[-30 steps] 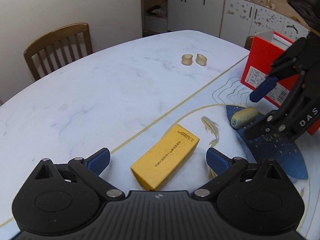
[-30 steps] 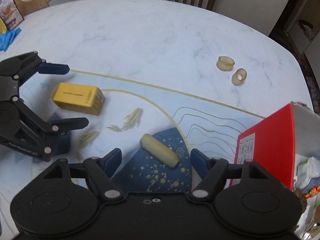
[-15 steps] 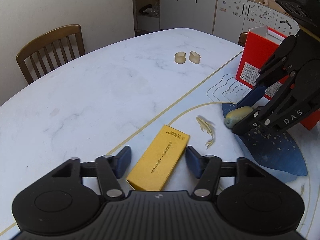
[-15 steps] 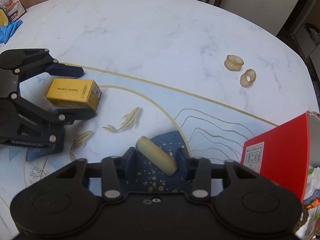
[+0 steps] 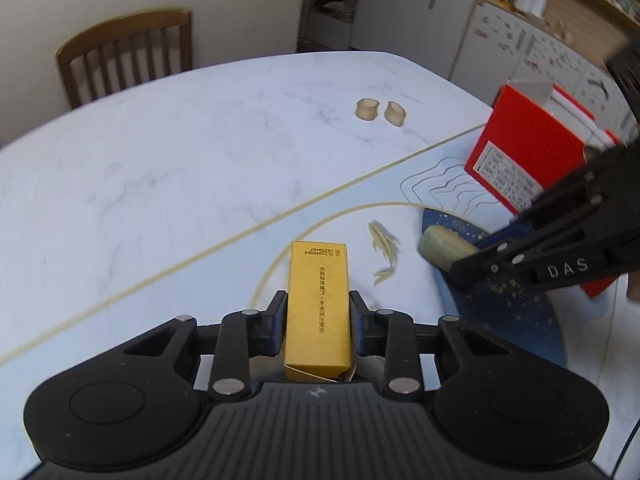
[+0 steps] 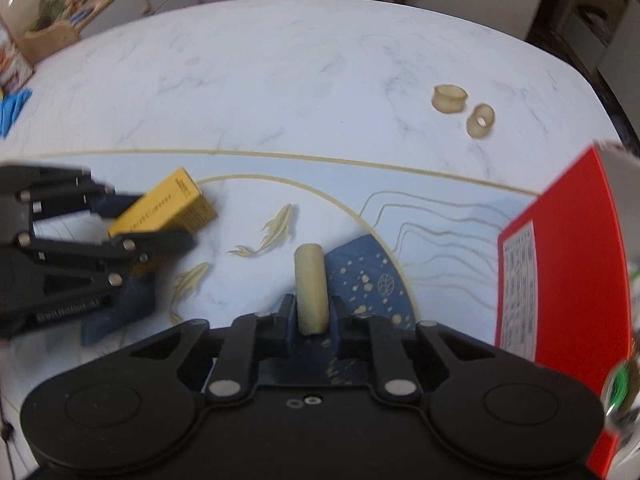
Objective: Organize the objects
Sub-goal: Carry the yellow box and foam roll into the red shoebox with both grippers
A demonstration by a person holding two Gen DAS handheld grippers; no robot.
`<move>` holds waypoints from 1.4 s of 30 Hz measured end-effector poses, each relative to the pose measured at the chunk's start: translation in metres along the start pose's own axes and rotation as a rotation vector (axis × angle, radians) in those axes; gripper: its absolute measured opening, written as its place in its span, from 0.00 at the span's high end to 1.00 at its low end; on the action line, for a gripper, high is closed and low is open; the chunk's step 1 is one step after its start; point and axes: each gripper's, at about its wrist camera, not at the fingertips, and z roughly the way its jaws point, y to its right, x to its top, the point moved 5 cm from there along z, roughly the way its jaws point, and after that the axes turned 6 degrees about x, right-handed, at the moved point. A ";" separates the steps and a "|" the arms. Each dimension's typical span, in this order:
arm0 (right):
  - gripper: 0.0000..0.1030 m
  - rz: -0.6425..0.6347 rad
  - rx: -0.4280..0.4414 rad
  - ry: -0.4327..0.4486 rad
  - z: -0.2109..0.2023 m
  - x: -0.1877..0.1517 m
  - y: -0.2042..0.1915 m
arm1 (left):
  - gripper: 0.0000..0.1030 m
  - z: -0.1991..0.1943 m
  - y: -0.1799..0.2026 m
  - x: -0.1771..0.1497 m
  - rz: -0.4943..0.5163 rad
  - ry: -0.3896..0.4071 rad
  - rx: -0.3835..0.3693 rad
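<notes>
The left claw (image 5: 318, 320) has its jaws closing, the blue pads flat against the two long sides of the yellow box (image 5: 319, 302), which lies between them with its long axis running straight out along the fingers. The right claw (image 6: 313, 318) is clamped on the near end of the pale cylinder (image 6: 311, 292), whose long axis also points straight ahead from the claw, toward the far edge of the desk (image 5: 180, 168). Each thing sits squarely in its own claw, so neither hand has to reach across; the cylinder is the right hand's, the box the left's.

Both things rest near the front edge of the desk, on its printed part, the cylinder by the dark blue patch (image 6: 368, 276). The red box (image 6: 560, 264) stands open at the right edge, close beside the right claw and well apart from the left; it looks like the place to put things, though its inside is hardly visible. Two small pale rings (image 6: 464, 110) lie toward the far right of the desk.

A second ago both claws stood wide apart, with the box and the cylinder lying askew across their gaps. Now each lies in line with its claw's fingers, gripped.
</notes>
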 end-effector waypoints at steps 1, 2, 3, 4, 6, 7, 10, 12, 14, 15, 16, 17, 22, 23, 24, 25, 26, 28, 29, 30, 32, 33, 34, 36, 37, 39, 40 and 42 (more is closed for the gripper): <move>0.86 0.026 0.014 0.008 -0.002 -0.002 0.000 | 0.71 -0.002 0.001 -0.002 -0.022 -0.006 0.002; 0.86 0.054 0.028 0.015 -0.005 -0.004 0.001 | 0.71 -0.003 0.002 -0.004 -0.037 -0.010 0.006; 0.86 0.073 0.040 0.020 -0.007 -0.006 0.000 | 0.71 -0.005 0.003 -0.006 -0.052 -0.015 0.013; 0.86 0.086 0.049 0.024 -0.009 -0.009 0.000 | 0.71 -0.007 0.004 -0.009 -0.069 -0.018 0.016; 0.86 0.113 0.058 0.028 -0.014 -0.016 -0.001 | 0.71 -0.011 0.006 -0.013 -0.103 -0.027 0.024; 0.86 0.123 0.066 0.027 -0.017 -0.020 -0.001 | 0.71 -0.014 0.007 -0.016 -0.119 -0.031 0.030; 0.86 0.148 0.081 0.041 -0.027 -0.032 -0.003 | 0.71 -0.024 0.011 -0.023 -0.153 -0.034 0.029; 0.86 0.162 0.094 0.051 -0.035 -0.037 -0.005 | 0.71 -0.032 0.015 -0.026 -0.166 -0.032 0.030; 0.86 0.166 0.099 0.062 -0.044 -0.042 -0.008 | 0.71 -0.040 0.018 -0.029 -0.192 -0.033 0.027; 0.86 0.168 0.100 0.067 -0.049 -0.044 -0.009 | 0.71 -0.045 0.019 -0.030 -0.201 -0.031 0.025; 0.86 0.169 0.098 0.075 -0.054 -0.046 -0.010 | 0.71 -0.050 0.021 -0.031 -0.206 -0.028 0.024; 0.86 0.172 0.096 0.080 -0.059 -0.048 -0.011 | 0.71 -0.054 0.024 -0.032 -0.208 -0.027 0.026; 0.86 0.160 0.090 0.120 -0.088 -0.059 -0.016 | 0.71 -0.076 0.036 -0.034 -0.225 -0.013 0.011; 0.86 0.165 0.097 0.132 -0.094 -0.060 -0.016 | 0.71 -0.080 0.038 -0.033 -0.223 -0.008 0.010; 0.86 0.170 0.104 0.142 -0.099 -0.062 -0.016 | 0.71 -0.085 0.041 -0.032 -0.219 -0.001 0.011; 0.86 0.174 0.109 0.152 -0.105 -0.064 -0.015 | 0.71 -0.089 0.045 -0.031 -0.217 0.005 0.009; 0.86 0.176 0.113 0.164 -0.111 -0.066 -0.014 | 0.71 -0.093 0.048 -0.030 -0.218 0.010 0.007; 0.86 0.182 0.122 0.186 -0.122 -0.070 -0.012 | 0.71 -0.101 0.056 -0.026 -0.223 0.015 0.001; 0.86 0.188 0.125 0.196 -0.128 -0.072 -0.010 | 0.71 -0.105 0.061 -0.024 -0.222 0.020 -0.001; 0.86 0.193 0.129 0.206 -0.133 -0.074 -0.007 | 0.71 -0.109 0.066 -0.022 -0.217 0.029 -0.002; 0.86 0.206 0.135 0.224 -0.145 -0.077 0.000 | 0.71 -0.117 0.079 -0.016 -0.207 0.052 -0.001; 0.86 0.211 0.134 0.230 -0.150 -0.078 0.004 | 0.71 -0.121 0.085 -0.012 -0.209 0.062 -0.003; 0.86 0.212 0.129 0.236 -0.155 -0.080 0.008 | 0.71 -0.124 0.091 -0.008 -0.211 0.071 -0.006; 0.86 0.217 0.119 0.246 -0.164 -0.082 0.018 | 0.71 -0.129 0.103 0.000 -0.212 0.090 -0.006; 0.86 0.219 0.121 0.248 -0.169 -0.082 0.024 | 0.71 -0.131 0.110 0.005 -0.212 0.099 -0.003; 0.86 0.224 0.120 0.261 -0.178 -0.084 0.036 | 0.71 -0.134 0.124 0.014 -0.207 0.118 0.012; 0.86 0.225 0.123 0.266 -0.183 -0.086 0.043 | 0.71 -0.136 0.131 0.019 -0.207 0.124 0.014; 0.86 0.243 0.137 0.276 -0.192 -0.089 0.059 | 0.71 -0.136 0.145 0.027 -0.206 0.135 0.013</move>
